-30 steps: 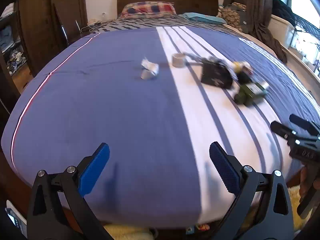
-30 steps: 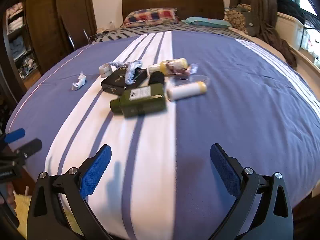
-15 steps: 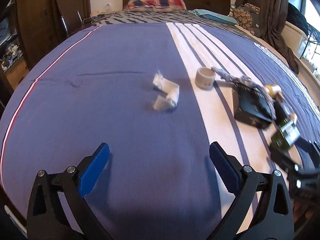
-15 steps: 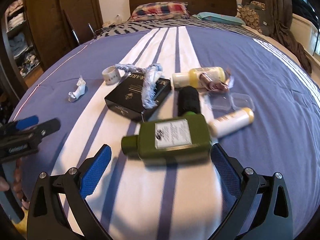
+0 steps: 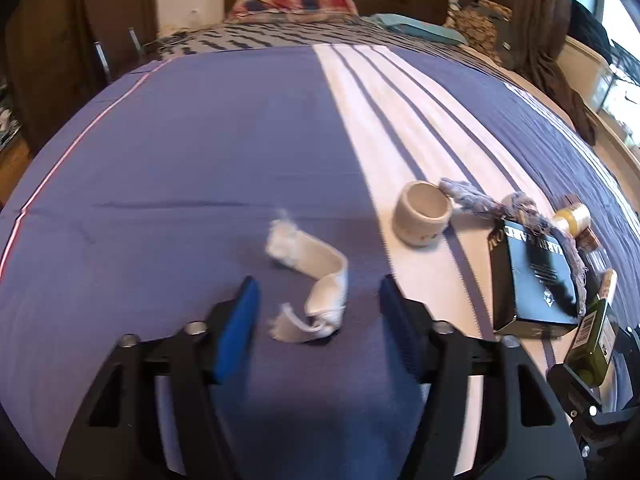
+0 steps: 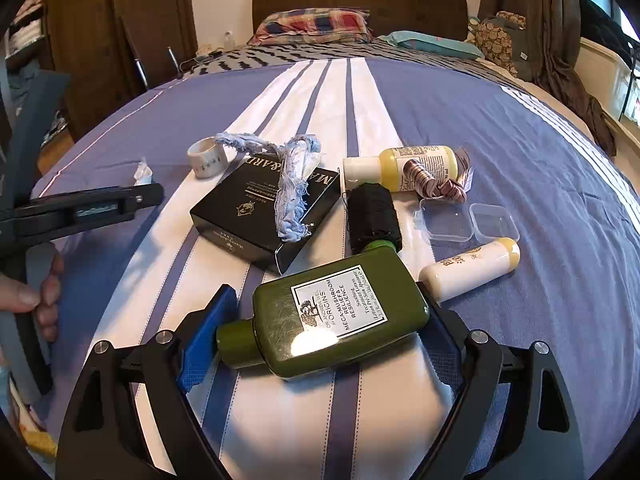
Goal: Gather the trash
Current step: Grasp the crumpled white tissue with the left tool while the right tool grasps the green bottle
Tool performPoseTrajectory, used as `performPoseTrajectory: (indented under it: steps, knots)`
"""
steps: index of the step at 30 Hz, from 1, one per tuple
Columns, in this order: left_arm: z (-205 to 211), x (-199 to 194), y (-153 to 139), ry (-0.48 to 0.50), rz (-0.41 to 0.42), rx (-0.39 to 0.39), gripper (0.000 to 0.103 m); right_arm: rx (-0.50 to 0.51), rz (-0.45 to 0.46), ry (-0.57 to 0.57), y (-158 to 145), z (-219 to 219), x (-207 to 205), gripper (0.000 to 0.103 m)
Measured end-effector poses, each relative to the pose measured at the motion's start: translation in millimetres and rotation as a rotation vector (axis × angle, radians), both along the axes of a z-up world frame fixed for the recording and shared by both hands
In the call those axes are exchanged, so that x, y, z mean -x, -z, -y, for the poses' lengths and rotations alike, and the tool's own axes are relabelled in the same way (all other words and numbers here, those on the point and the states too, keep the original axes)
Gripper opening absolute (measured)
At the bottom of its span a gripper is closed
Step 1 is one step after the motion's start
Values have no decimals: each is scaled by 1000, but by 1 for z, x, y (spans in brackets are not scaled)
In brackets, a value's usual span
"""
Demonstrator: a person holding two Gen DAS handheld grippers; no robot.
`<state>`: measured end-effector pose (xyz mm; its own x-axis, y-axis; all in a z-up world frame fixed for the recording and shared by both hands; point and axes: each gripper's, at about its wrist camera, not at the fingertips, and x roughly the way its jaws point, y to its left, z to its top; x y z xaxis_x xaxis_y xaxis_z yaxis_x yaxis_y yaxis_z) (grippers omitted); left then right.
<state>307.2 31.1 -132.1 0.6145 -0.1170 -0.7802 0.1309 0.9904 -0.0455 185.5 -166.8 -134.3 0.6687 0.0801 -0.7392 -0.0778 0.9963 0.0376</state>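
Trash lies on a blue and white striped bed. A crumpled white paper strip (image 5: 310,280) lies between the open fingers of my left gripper (image 5: 318,312), untouched as far as I can tell. A green Origins bottle (image 6: 332,316) lies between the open fingers of my right gripper (image 6: 326,332), with the blue pads close to both its ends. Beyond it lie a black box (image 6: 266,210) with a blue rag (image 6: 294,188), a black thread spool (image 6: 374,214), a yellow bottle (image 6: 404,166), a white tube (image 6: 468,272) and a tape ring (image 6: 208,158).
A clear plastic case (image 6: 466,222) and a foil wrapper (image 6: 436,184) lie right of the spool. Pillows (image 6: 312,22) and the headboard stand at the far end. A wardrobe (image 6: 120,40) is on the left, curtains and clothes on the right.
Both grippers moved forward over the bed. The left now straddles the paper strip and has narrowed; the right now straddles the green bottle.
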Motion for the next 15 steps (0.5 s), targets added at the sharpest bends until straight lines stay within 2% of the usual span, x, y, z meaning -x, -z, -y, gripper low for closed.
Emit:
performPoseTrajectory:
  steps: [5, 7, 15]
  knots:
    - [6, 4, 1, 17, -10, -20, 32, 42, -5, -4, 0, -5, 0, 87]
    - [7, 7, 1, 17, -14, -21, 20, 31, -7, -8, -1, -3, 0, 87]
    - [14, 56, -5, 36, -13, -7, 18, 2, 11, -22, -7, 5, 35, 87]
